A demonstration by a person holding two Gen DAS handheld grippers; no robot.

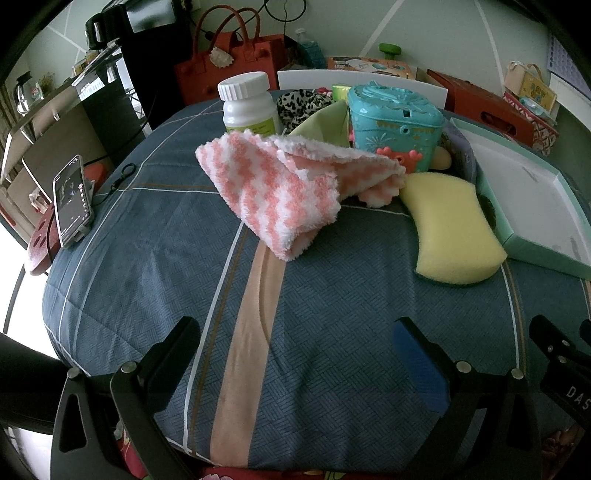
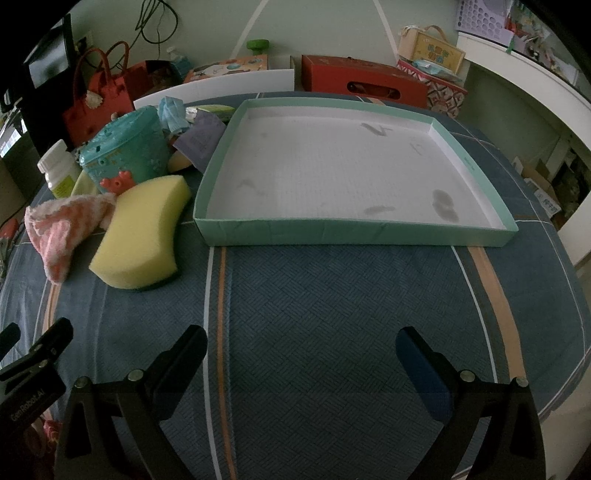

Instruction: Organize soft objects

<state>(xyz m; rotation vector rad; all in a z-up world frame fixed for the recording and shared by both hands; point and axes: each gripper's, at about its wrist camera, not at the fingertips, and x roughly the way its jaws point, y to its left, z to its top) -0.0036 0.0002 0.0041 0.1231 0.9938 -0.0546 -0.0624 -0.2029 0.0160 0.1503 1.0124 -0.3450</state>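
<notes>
Lying crumpled just left of the yellow sponge, a fluffy pink-and-white cloth is not yet gripped. Sorting is judged barely begun: the shallow green tray beyond the sponge holds nothing. Left gripper and right gripper are held wide, empty.

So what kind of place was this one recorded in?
Most likely a lived-in home room. The work surface is a quilted blue bedspread, with a red handbag, a kettle and stacked gift boxes behind.
</notes>
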